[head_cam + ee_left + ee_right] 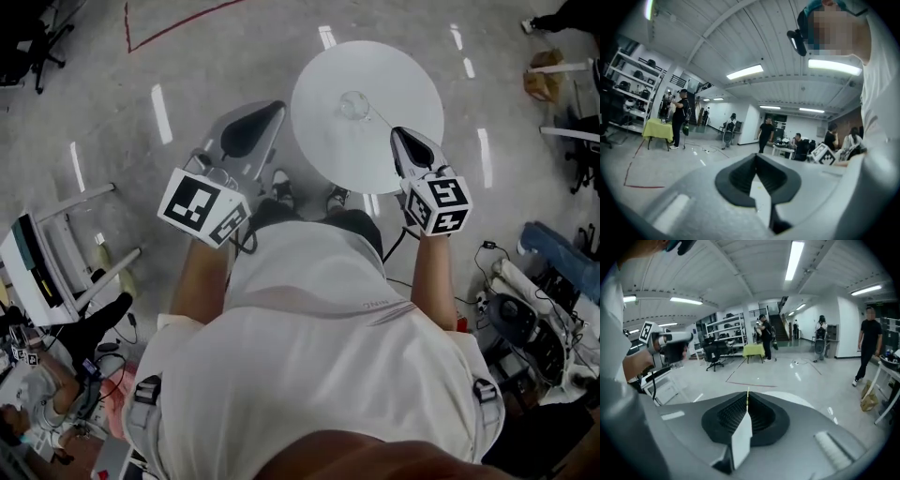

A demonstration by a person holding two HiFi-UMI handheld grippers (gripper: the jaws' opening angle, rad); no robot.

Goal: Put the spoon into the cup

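A small clear glass cup point(353, 104) stands near the middle of the round white table point(328, 141). A thin pale line, perhaps the spoon point(377, 116), runs from the cup toward my right gripper; it is too small to tell. My right gripper point(401, 134) hangs over the table's right edge, shut and holding nothing. Its own view shows the gripper point(747, 395) with jaws together and the table rim point(806, 404) just beyond. My left gripper point(267, 109) is left of the table over the floor. In its own view the gripper point(757, 157) has its jaw tips meeting, nothing held.
My shoes point(281, 187) show at the table's near edge. A white frame stand point(56, 244) is at the left, and cables and gear point(525, 314) lie at the right. Red tape point(169, 28) marks the floor. Several people point(765, 133) stand far off.
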